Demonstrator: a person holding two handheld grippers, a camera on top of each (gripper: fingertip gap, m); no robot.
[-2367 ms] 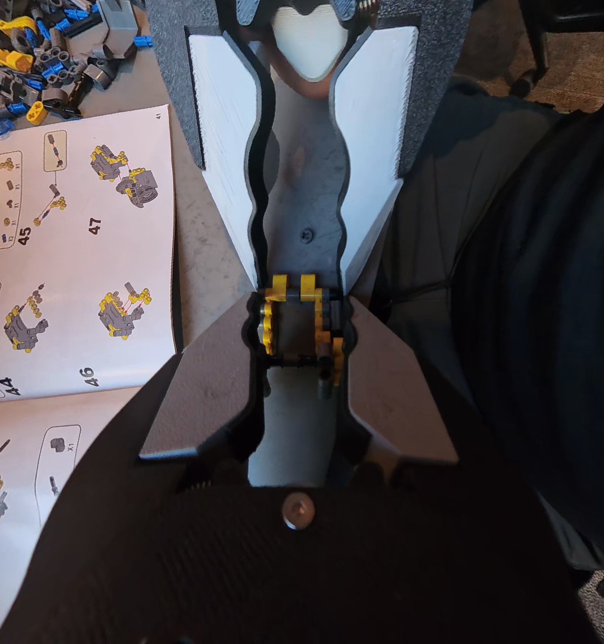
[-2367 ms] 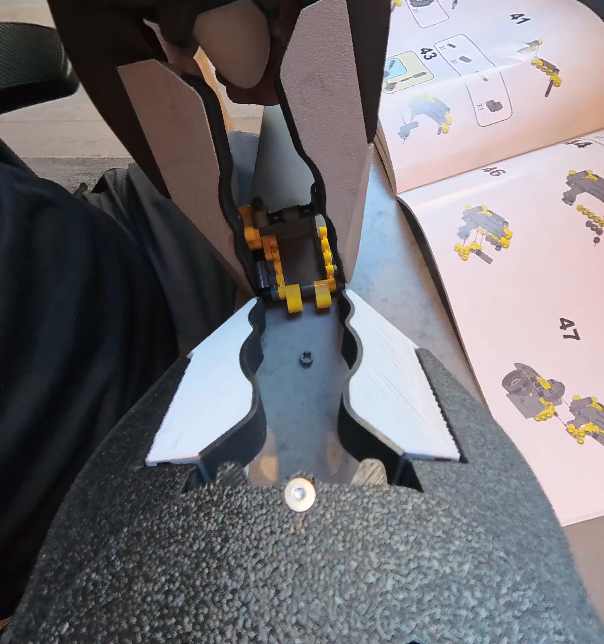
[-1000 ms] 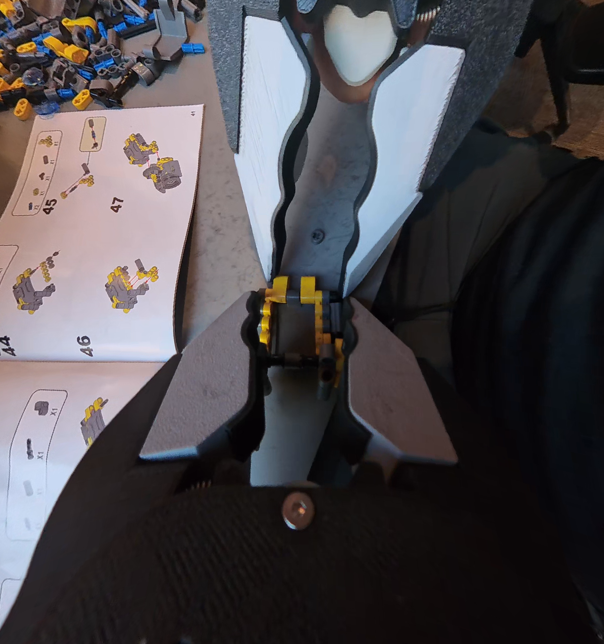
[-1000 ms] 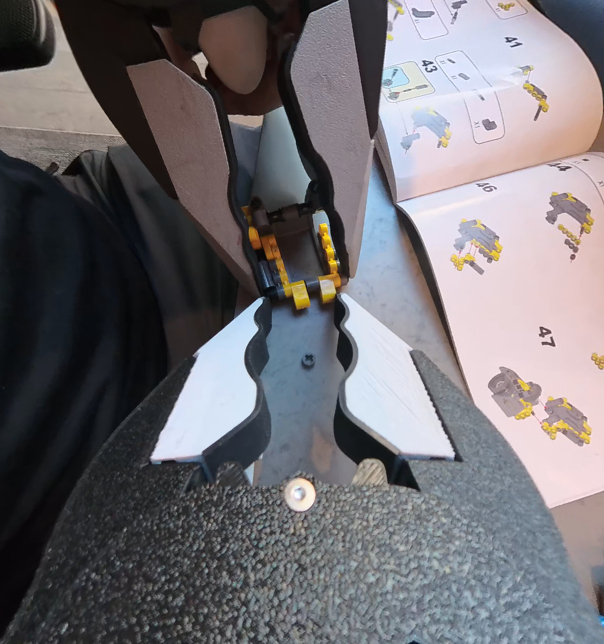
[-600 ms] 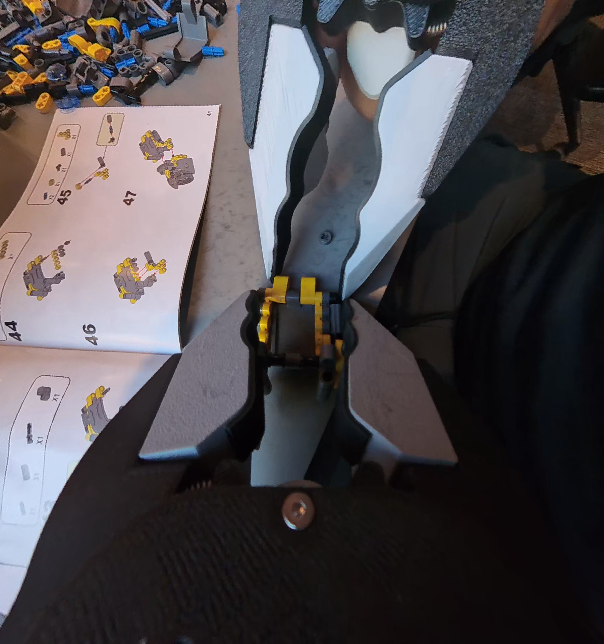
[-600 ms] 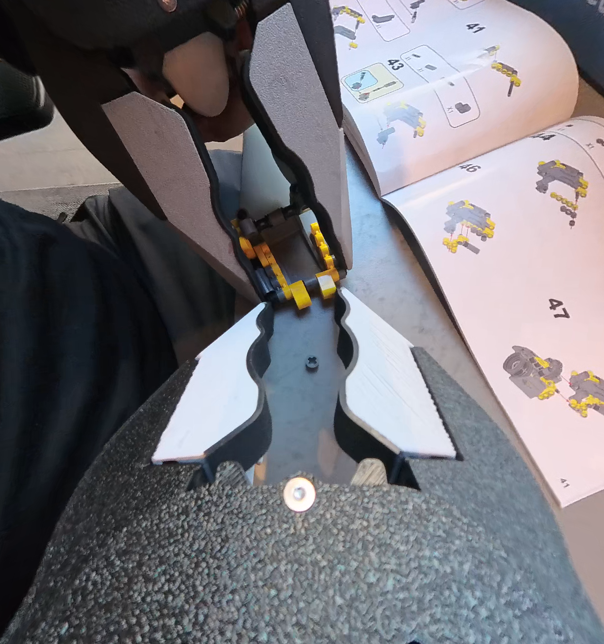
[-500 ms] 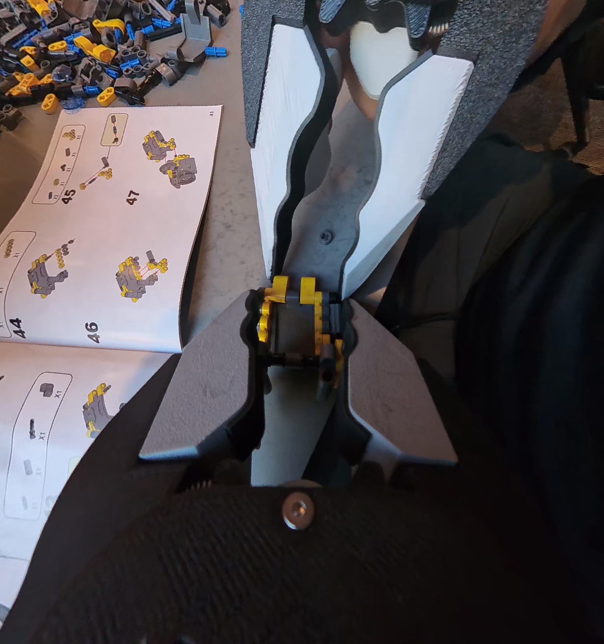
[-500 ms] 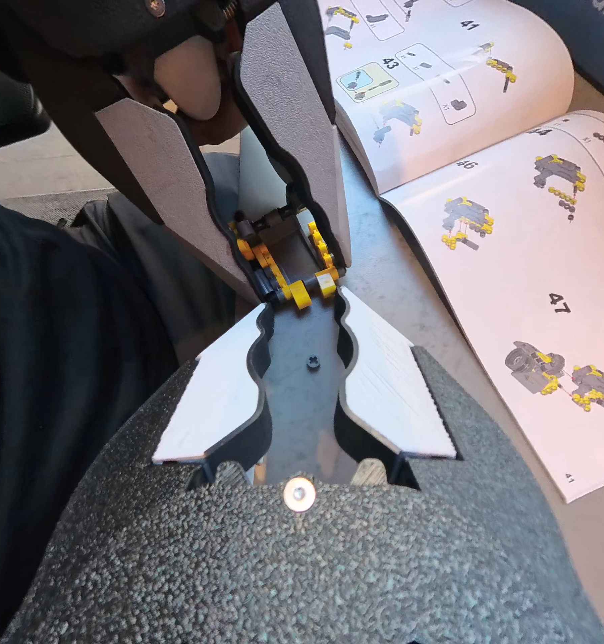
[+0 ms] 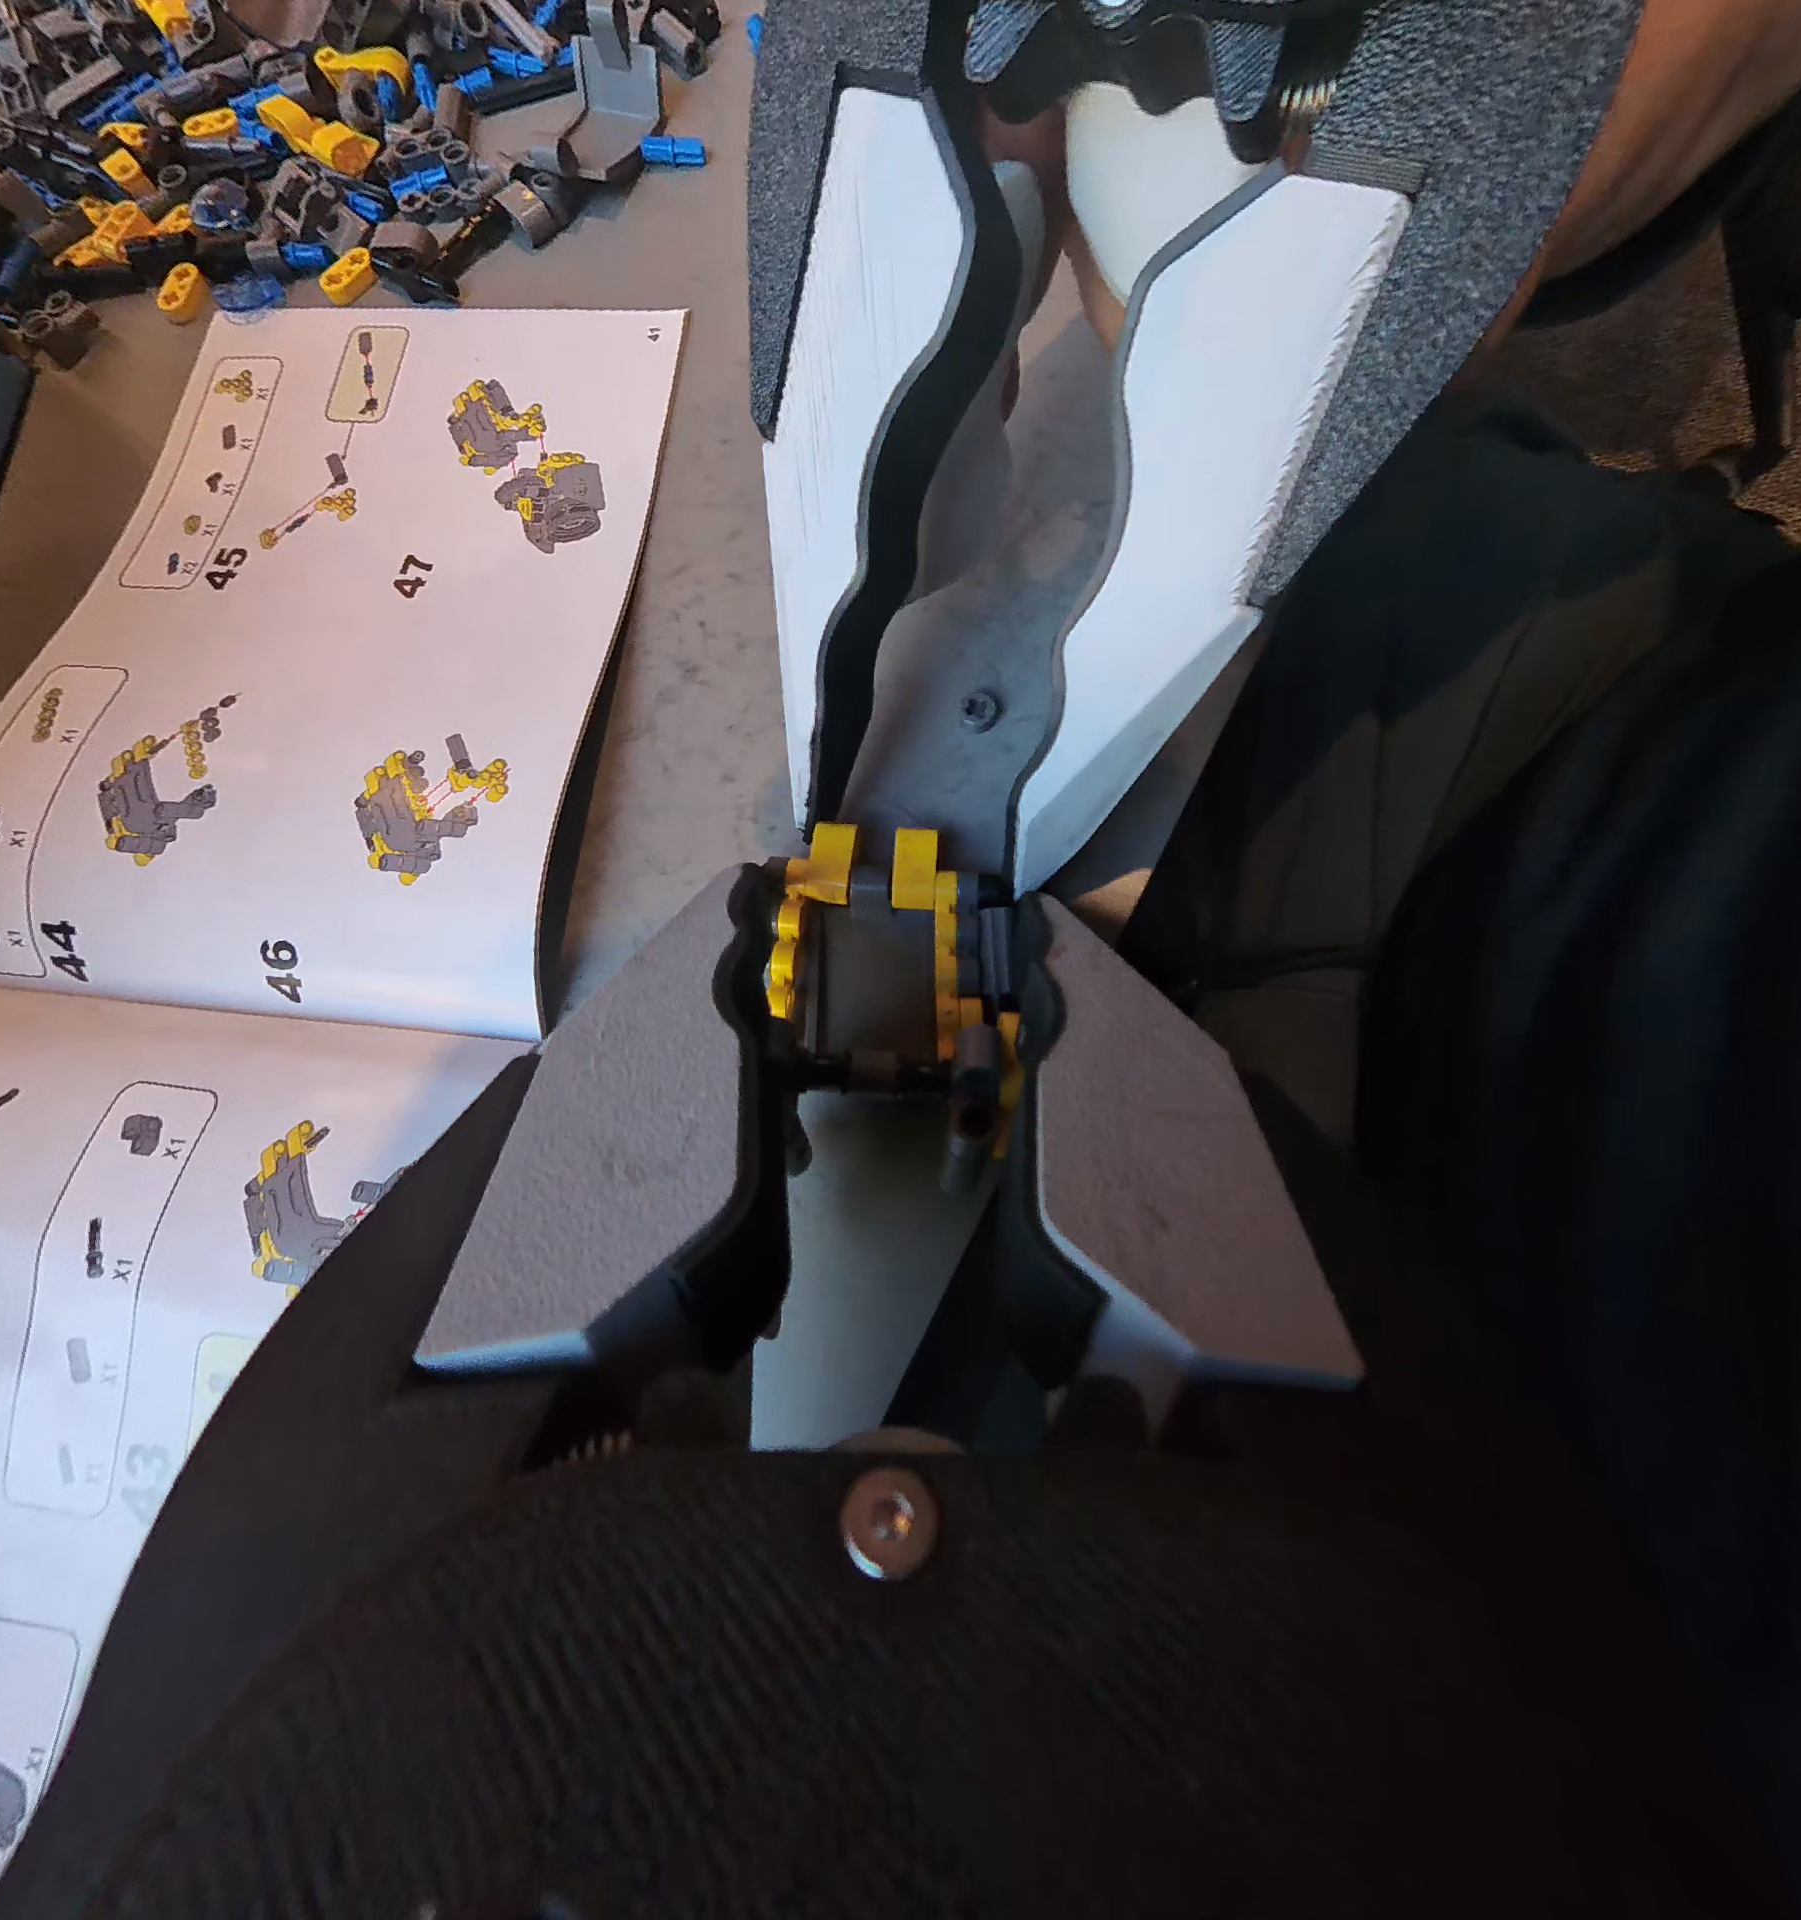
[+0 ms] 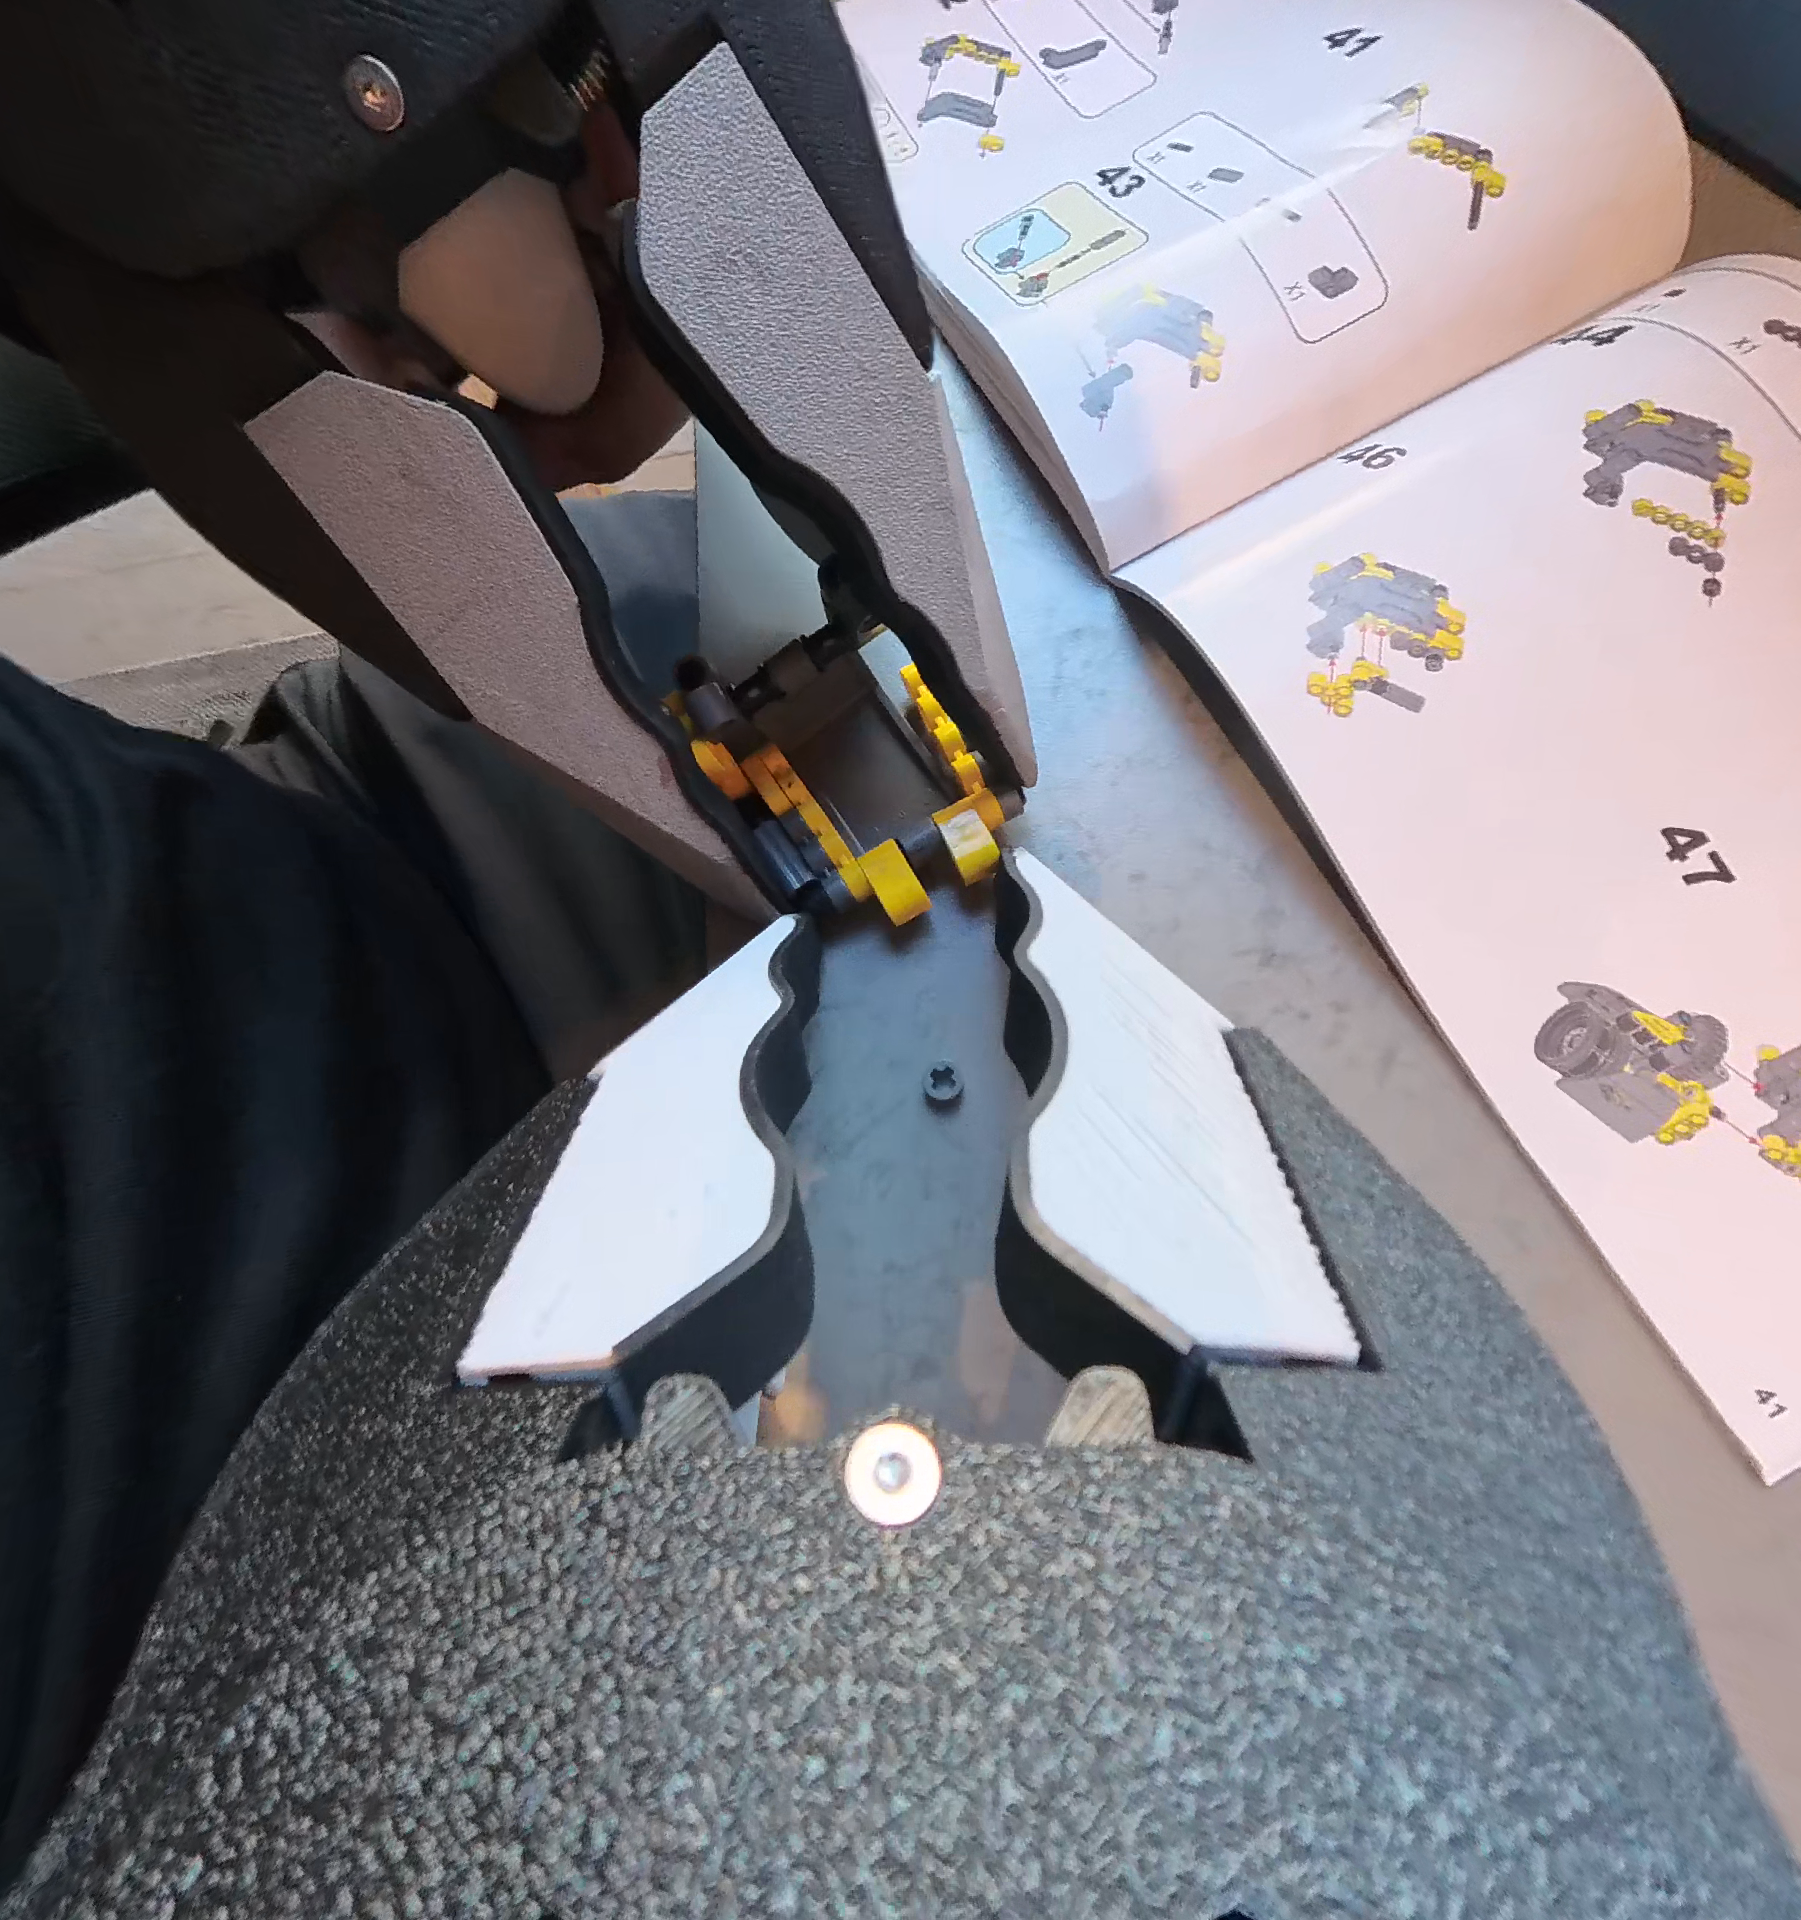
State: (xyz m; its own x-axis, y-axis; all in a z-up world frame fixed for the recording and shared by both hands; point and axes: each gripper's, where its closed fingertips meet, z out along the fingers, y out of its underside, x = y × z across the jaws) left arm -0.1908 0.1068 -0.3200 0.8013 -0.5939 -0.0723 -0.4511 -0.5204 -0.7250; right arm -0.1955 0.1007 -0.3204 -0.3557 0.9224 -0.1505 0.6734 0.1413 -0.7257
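A small yellow and dark grey brick assembly [image 9: 880, 977] is clamped by its sides between the dark grey fingers of my left gripper [image 9: 885, 894]. It also shows in the right wrist view [image 10: 844, 800]. My right gripper [image 10: 901, 894], with white fingers, meets the left one tip to tip. Its tips press on either end of the assembly's front bar, which carries two yellow lugs. Both grippers hang over the table's near edge, beside the open instruction booklet [image 9: 304, 675].
The booklet [image 10: 1498, 727] lies open on the grey table [image 9: 698, 623]. A pile of loose yellow, blue and grey pieces [image 9: 252, 135] lies at the far left. A person's dark clothing [image 9: 1602, 1039] fills the side off the table.
My right gripper's fingers have narrowed onto the assembly's yellow end. The two grippers have tilted against each other and shifted a little along the table, with the assembly still in the left one.
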